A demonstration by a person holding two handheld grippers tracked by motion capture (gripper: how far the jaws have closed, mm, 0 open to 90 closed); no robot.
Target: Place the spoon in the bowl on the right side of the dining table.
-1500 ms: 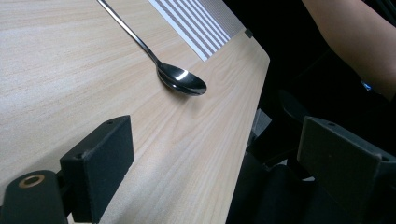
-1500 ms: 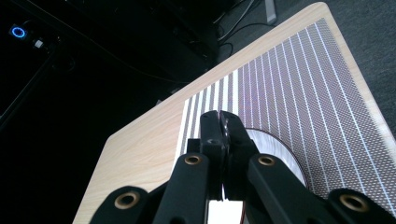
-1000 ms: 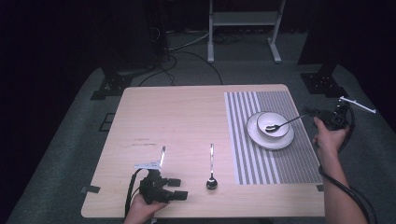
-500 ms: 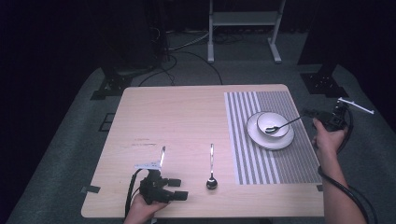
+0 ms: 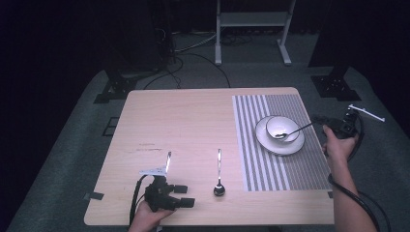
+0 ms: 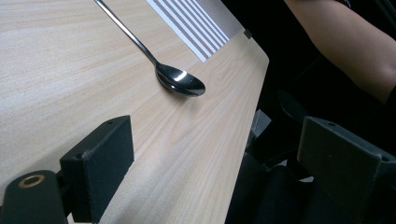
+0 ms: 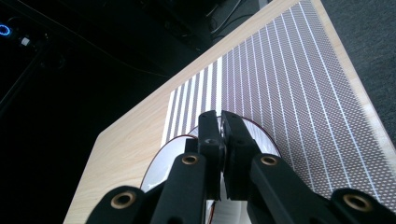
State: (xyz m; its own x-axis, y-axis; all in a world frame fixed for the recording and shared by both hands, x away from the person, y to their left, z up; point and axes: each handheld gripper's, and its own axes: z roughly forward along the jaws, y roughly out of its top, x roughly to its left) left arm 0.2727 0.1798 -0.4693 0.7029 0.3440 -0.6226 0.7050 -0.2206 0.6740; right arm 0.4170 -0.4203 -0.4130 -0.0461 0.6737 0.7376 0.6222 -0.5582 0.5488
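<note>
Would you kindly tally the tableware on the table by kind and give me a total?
Spoons: 2, one lying on the bare wood and one resting with its head in the bowl
Bowls: 1
Plates: 1, under the bowl
Striped placemats: 1
Total: 5

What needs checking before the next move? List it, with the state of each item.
1. Left gripper open: ok, jaws wide apart.
2. Loose spoon lies flat on the table, ahead of those jaws, untouched: ok.
3. Right gripper shut: ok, jaws pressed together.
4. Second spoon, head in the bowl, handle running to the right gripper; firmly clamped: cannot tell.
5. Bowl seated on the plate, plate on the striped mat: ok.
</note>
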